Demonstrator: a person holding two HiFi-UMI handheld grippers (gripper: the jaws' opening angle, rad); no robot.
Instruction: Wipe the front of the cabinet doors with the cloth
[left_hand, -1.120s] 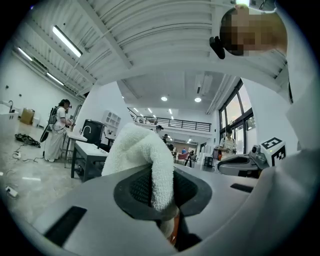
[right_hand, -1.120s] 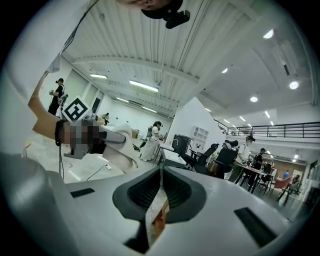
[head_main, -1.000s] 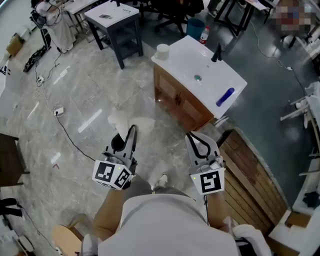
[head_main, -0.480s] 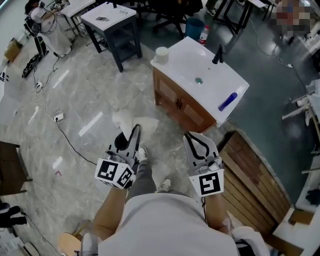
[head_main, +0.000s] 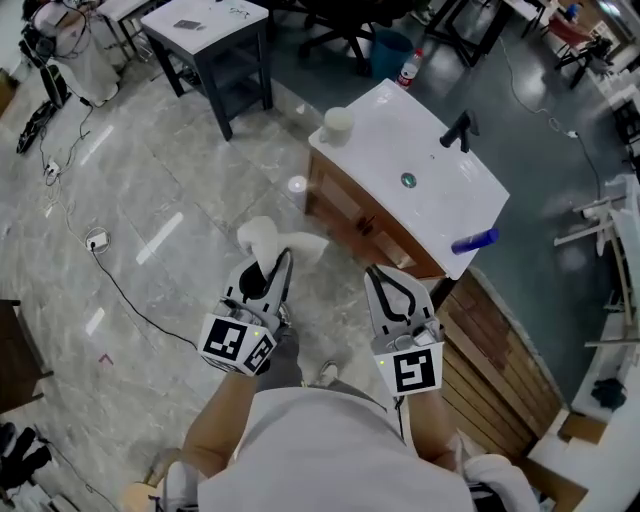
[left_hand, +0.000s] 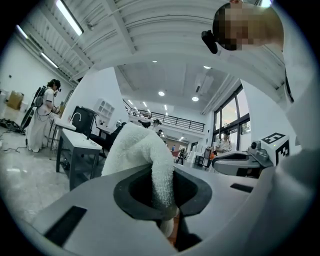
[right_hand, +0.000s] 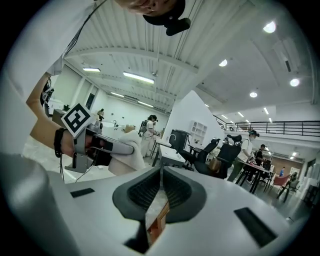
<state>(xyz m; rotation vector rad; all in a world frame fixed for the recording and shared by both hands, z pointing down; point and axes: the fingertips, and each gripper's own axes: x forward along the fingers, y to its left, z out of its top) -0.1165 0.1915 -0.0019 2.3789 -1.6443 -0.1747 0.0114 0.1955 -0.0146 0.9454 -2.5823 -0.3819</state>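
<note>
— Grey marble floor (head_main: 170, 190) all round. Where's the cloth (head_main: 262, 236)?
— Pinched in the left gripper (head_main: 268, 265), jaws closed on it, near the cabinet doors (head_main: 350, 205) but apart from them. The right gripper (head_main: 385, 280) is closed on nothing.
— Which step?
— Approach, I'd judge. Next: step in and press the cloth flat to the wood.

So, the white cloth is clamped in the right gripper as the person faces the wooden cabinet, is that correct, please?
Not quite. The white cloth is clamped in the left gripper, not the right; the left gripper view shows it between those jaws. The right gripper is shut on nothing. The person does face the wooden cabinet.
</note>
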